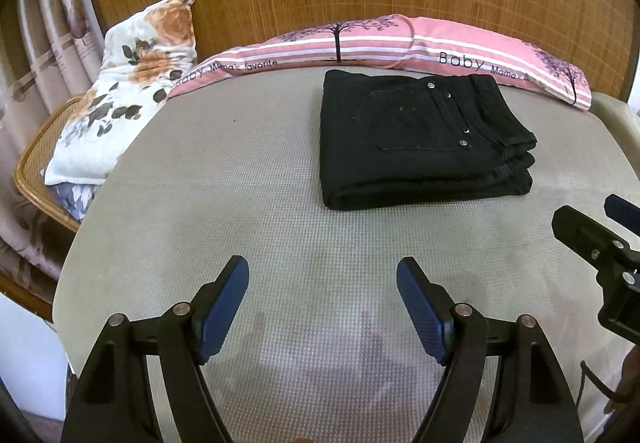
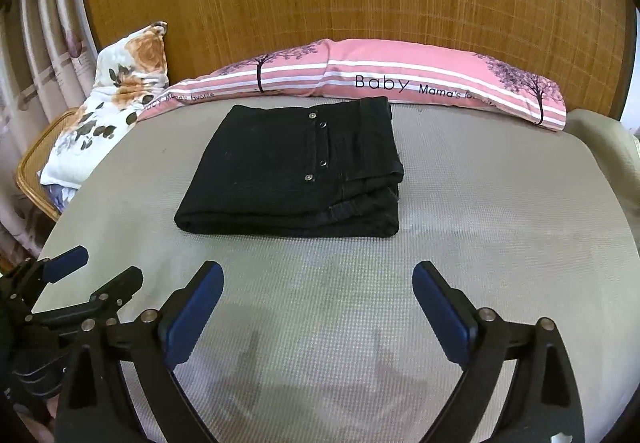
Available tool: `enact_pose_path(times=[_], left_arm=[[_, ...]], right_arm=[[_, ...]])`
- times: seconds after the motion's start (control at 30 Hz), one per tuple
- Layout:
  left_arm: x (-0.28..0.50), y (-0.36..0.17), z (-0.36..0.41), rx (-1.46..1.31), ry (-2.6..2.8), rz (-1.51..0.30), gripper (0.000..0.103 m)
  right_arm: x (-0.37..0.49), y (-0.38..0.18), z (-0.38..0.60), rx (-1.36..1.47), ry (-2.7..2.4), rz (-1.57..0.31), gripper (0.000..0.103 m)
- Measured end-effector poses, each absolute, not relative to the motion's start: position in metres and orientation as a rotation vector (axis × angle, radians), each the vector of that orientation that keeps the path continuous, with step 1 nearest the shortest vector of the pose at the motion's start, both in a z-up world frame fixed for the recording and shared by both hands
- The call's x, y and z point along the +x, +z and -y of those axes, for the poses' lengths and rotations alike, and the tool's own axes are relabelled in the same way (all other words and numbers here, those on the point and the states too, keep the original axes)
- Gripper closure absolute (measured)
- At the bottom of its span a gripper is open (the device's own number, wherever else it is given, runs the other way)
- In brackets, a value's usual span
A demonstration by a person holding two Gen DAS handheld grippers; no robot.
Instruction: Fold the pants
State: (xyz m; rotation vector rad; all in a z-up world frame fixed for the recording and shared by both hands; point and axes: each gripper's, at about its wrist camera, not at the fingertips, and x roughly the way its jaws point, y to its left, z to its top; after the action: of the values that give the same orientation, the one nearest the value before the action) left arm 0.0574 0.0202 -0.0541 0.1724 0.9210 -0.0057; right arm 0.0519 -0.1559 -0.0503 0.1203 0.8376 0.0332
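— Jaws, both units: spread wide, nothing between them. Left gripper (image 1: 322, 283) and right gripper (image 2: 318, 289) hover tilted down over the grey mat (image 1: 240, 203), side by side.

— Item: black pants (image 2: 288, 175)?

— Folded into a thick rectangle, snaps and pocket uppermost, lying mid-mat beside the pink pillow (image 2: 400, 77), clear of both grippers.

— View differences?

— Left wrist view alone shows the pocket stitching plainly.
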Motion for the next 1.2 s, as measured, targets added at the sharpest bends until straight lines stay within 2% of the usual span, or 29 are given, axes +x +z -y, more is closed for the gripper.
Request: enact_pose_path(times=[1.2], left_arm=[[0.051,-0.052,-0.020,0.175,0.003,-0.918,0.026]], right_arm=[[0.050,-0.059,0.148,0.088,0.027,-0.890,0.009]])
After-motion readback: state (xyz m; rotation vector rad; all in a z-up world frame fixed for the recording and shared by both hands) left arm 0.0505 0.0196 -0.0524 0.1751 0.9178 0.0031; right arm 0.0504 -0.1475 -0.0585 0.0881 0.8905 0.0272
